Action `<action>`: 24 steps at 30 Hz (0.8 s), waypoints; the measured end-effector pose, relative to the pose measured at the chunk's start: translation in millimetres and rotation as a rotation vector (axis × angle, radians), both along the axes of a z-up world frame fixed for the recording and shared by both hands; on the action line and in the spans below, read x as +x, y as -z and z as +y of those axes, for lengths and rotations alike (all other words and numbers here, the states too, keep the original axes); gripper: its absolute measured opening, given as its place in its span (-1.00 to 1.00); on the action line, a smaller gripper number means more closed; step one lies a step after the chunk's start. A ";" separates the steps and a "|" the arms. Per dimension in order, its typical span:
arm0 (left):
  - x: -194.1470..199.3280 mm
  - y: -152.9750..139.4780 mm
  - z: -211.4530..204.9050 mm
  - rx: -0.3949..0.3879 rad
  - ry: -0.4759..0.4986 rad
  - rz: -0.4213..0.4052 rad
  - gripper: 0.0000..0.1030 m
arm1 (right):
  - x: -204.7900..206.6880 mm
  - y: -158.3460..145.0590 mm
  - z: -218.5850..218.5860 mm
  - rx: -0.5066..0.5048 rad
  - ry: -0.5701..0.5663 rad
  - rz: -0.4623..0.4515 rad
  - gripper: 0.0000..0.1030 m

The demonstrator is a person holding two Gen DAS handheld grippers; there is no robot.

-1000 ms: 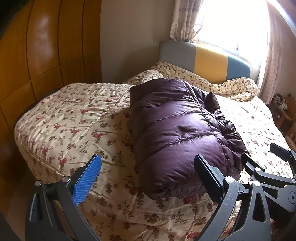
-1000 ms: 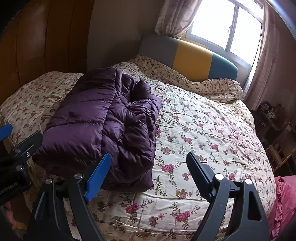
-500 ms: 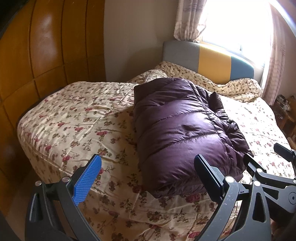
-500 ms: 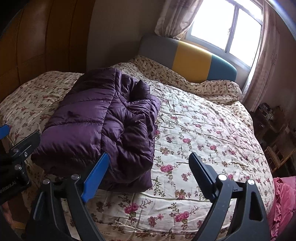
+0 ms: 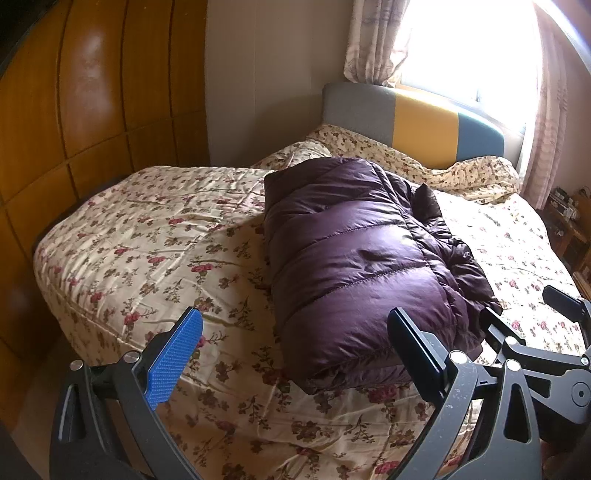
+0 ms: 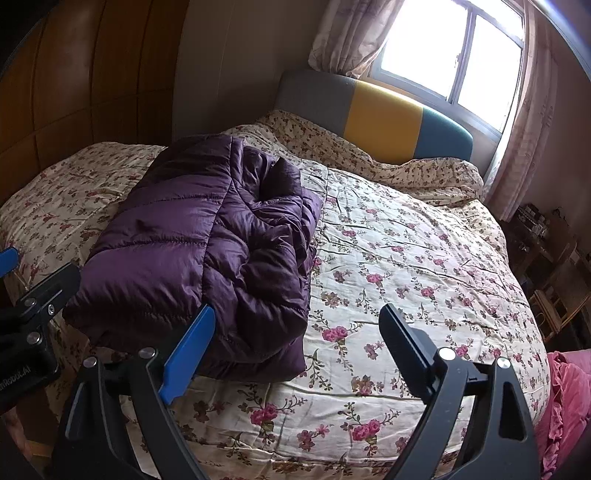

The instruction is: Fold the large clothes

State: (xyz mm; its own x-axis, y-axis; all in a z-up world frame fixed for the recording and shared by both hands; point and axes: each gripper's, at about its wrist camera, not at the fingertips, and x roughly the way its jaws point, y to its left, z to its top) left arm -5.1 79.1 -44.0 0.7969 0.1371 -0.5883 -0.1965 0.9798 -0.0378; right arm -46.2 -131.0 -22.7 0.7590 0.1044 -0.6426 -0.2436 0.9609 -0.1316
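Floral bedding covers a wide bed that fills most of both views, with a grey, yellow and teal headboard at the far end under a bright window. Curtains are hung at either side of the glass, and wooden panelling is seen along the left of the frame.

A purple jacket is laid on the bedding, folded into a thick quilted bundle — right of centre in the left wrist view, left of centre in the right wrist view. Its near edge is found close to the foot of the bed.

The left gripper is held low in the frame with its jaws spread wide and nothing clamped; the blue pad is seen at lower left over the bedding, the black finger at lower right in front of the jacket's near end. The right gripper is likewise released, jaws wide apart and nothing between them but bedding — its blue pad is set before the jacket's near corner. Pink fabric is glimpsed at the lower right edge.
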 end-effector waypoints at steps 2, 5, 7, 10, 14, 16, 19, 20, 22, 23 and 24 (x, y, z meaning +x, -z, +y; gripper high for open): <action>0.2 -0.5 -0.1 0.001 0.002 0.000 0.93 | -0.1 0.1 -0.1 0.000 0.001 0.000 0.75; 0.6 -0.4 -0.4 0.001 0.003 0.001 0.93 | 0.1 0.4 -0.4 0.002 0.001 0.001 0.76; -0.4 -0.5 -0.7 -0.001 0.002 0.000 0.93 | 0.2 0.3 -0.5 0.001 0.000 0.001 0.77; -0.5 -0.9 -1.2 0.002 0.002 -0.002 0.93 | 0.2 0.4 -0.4 0.001 0.001 0.001 0.78; 0.3 -2.3 -4.1 0.006 0.008 -0.006 0.93 | 1.0 1.1 -0.6 0.005 0.003 0.005 0.80; 0.2 -3.0 -4.9 0.008 0.011 -0.010 0.93 | 0.6 1.2 -1.3 0.006 0.003 0.005 0.80; -0.8 -3.5 -4.5 0.013 0.013 -0.015 0.93 | 1.4 1.9 -1.3 0.006 0.004 0.008 0.81; -0.8 -4.0 -4.9 0.013 0.014 -0.017 0.93 | 1.6 2.2 -1.1 0.006 0.005 0.009 0.81; -1.3 -4.0 -4.2 0.018 0.015 -0.019 0.93 | 1.6 2.3 -1.1 0.006 0.005 0.008 0.83; -1.6 -4.1 -4.3 0.018 0.017 -0.021 0.93 | 1.7 2.7 -1.4 0.005 0.006 0.008 0.83; -1.8 -4.3 -4.4 0.019 0.018 -0.025 0.93 | 1.9 3.1 -1.5 0.005 0.007 0.009 0.83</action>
